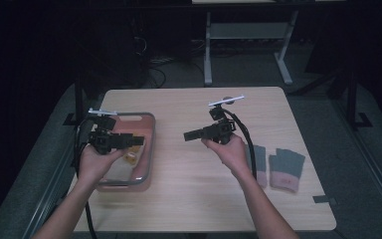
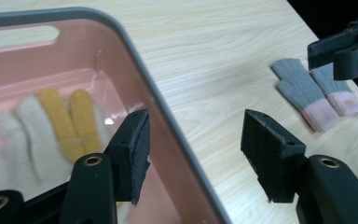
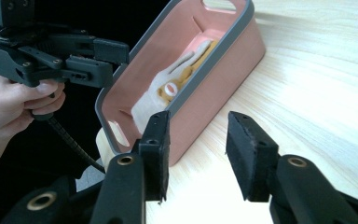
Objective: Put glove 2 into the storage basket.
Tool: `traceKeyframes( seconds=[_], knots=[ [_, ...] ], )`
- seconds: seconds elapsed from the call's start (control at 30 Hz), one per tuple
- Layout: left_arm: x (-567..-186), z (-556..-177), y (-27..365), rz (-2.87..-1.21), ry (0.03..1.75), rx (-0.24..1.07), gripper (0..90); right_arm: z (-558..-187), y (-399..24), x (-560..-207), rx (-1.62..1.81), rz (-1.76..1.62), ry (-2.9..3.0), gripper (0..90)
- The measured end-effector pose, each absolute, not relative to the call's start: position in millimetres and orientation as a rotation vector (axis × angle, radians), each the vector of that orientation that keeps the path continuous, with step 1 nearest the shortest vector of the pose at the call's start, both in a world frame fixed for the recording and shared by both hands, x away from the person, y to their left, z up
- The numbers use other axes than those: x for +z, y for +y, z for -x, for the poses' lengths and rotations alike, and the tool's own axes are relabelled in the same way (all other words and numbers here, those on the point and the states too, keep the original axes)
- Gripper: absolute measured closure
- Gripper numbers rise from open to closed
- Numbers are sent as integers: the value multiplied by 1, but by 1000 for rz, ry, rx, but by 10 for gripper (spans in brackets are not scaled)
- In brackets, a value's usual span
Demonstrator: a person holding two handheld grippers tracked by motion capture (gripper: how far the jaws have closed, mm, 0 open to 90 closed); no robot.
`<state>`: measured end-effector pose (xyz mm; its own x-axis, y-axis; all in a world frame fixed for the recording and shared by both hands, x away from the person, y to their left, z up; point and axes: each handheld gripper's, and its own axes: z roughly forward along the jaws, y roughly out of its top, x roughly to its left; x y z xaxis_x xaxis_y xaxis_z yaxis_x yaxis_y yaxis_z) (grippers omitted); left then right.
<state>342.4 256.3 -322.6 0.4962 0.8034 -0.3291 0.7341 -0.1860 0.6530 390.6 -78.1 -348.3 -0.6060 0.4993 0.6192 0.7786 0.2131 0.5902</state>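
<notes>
I am looking down on a pink bin (image 1: 148,149) with a grey rim, sitting at the left of the high view, its long axis running up and down the frame. Inside it a cream and mustard glove (image 2: 51,123) is lying flat; in the left gripper view its fingers are pointing toward the top of the frame. My left gripper (image 1: 132,141) is hovering over the bin, pointing right, its jaws standing about half open and holding nothing. My right gripper (image 1: 190,135) is hanging above the bare middle of the table (image 1: 189,199), pointing left toward the bin, jaws partly open and empty. A pair of grey and pink gloves (image 1: 278,167) is lying at the lower right, well apart from both.
</notes>
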Motion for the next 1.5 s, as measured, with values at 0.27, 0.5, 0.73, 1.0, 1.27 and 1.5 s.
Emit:
traceKeyframes(
  seconds=[0.27, 0.5, 0.73, 1.0, 1.27, 1.5],
  knots=[
    [-319, -340, 237, -1959, 1224, 104, 378, -383, -97, -345, -1354, 1243, -2213, 516],
    [-318, -337, 217, -1955, 1197, 91, 344, -374, -116, -345, -1355, 1282, -2232, 486],
    [-319, -334, 201, -1952, 1161, 76, 323, -363, -134, -343, -1361, 1312, -2265, 454],
    [-322, -330, 172, -1957, 1103, 51, 304, -351, -160, -351, -1353, 1375, -2305, 399],
    [-326, -329, 150, -1968, 1058, 23, 297, -347, -177, -362, -1333, 1406, -2311, 390],
    [-330, -329, 132, -1959, 1032, -6, 292, -344, -193, -365, -1298, 1445, -2347, 398]
  ],
)
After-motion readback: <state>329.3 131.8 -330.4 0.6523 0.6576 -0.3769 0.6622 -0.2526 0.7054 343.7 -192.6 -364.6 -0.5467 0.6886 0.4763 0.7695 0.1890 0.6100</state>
